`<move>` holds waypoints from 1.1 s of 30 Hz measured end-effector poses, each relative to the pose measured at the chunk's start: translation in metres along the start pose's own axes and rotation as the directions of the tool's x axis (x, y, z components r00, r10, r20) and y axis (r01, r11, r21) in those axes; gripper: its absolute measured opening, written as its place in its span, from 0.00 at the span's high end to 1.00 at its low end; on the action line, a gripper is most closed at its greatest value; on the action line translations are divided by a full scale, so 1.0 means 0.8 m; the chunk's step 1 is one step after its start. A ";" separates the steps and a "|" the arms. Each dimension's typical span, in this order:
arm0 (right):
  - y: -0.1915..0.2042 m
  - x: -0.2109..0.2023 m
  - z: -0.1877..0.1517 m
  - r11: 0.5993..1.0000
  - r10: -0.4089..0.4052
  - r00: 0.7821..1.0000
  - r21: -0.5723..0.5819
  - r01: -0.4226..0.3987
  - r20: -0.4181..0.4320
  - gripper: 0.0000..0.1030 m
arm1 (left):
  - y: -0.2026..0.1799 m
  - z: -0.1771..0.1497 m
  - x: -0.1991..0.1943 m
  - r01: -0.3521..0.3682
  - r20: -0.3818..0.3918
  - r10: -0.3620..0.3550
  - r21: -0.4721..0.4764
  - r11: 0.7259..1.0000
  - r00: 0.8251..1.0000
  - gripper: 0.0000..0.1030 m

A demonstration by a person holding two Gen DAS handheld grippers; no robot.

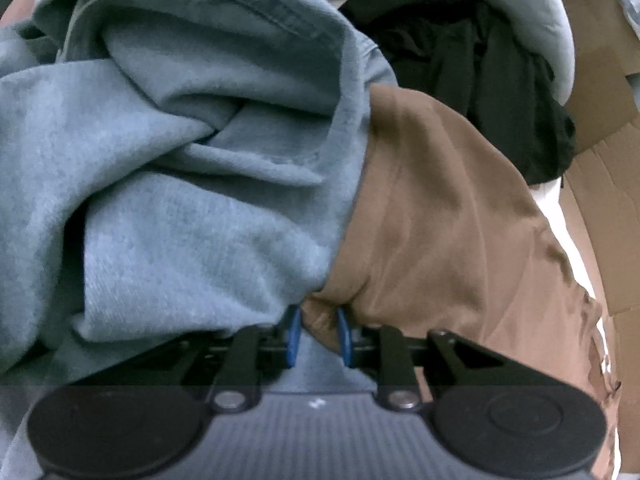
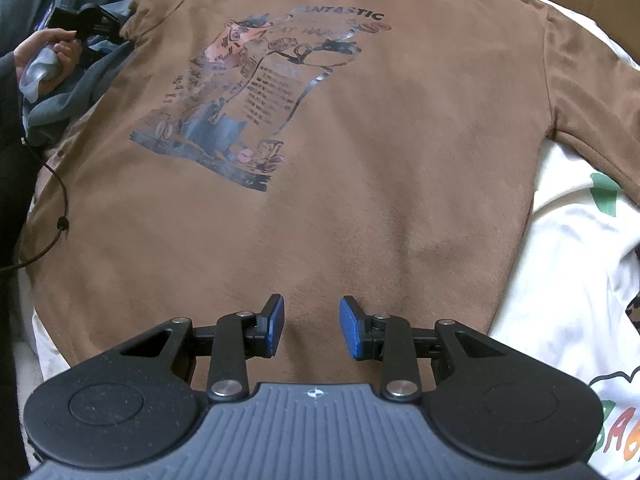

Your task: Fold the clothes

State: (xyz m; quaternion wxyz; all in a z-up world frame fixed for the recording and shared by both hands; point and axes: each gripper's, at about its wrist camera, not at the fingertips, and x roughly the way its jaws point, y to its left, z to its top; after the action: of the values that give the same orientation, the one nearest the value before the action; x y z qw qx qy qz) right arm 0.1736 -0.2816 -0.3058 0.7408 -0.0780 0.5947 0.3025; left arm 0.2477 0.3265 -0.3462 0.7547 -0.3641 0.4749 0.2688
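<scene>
A brown T-shirt point(image 2: 320, 208) with a printed graphic point(image 2: 256, 92) lies spread flat, front up. My right gripper point(image 2: 312, 326) hovers open over its lower part, nothing between the blue pads. In the left wrist view my left gripper point(image 1: 319, 336) is shut on a bunched fold of the brown T-shirt point(image 1: 440, 220), right beside a crumpled blue-grey garment point(image 1: 180, 160). The right wrist view shows the left gripper point(image 2: 100, 24) at the shirt's left sleeve, held by a hand point(image 2: 52, 50).
Black clothing point(image 1: 480, 64) lies piled behind the brown shirt, next to a cardboard box wall point(image 1: 600, 200). White bedding with coloured print point(image 2: 572, 264) lies under and to the right of the shirt. A black cable point(image 2: 60, 216) runs along the shirt's left edge.
</scene>
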 end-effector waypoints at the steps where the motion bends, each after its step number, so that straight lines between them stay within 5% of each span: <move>1: 0.001 0.000 0.000 1.000 0.001 1.000 -0.002 -0.001 0.000 0.63 | 0.003 -0.002 -0.005 -0.001 0.011 0.001 -0.008 1.000 1.000 0.90; 10: 0.008 -0.004 0.009 1.000 0.010 1.000 -0.024 -0.010 0.020 0.63 | 0.015 -0.002 -0.067 0.000 0.123 -0.003 0.025 1.000 0.992 0.93; 23: 0.010 -0.005 0.010 1.000 0.014 1.000 -0.026 -0.013 0.021 0.63 | -0.021 0.003 -0.039 -0.109 0.004 0.110 0.207 0.972 0.994 0.85; 33: 0.008 -0.009 0.017 1.000 0.009 0.999 -0.027 -0.008 0.039 0.63 | -0.052 0.033 -0.112 -0.073 0.080 0.049 0.330 0.941 0.996 0.84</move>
State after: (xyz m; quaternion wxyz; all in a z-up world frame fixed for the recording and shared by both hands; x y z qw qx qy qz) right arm 0.1803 -0.2726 -0.2935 0.7499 -0.0796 0.5764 0.3149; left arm 0.2565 0.3179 -0.2450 0.8130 -0.2068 0.4975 0.2208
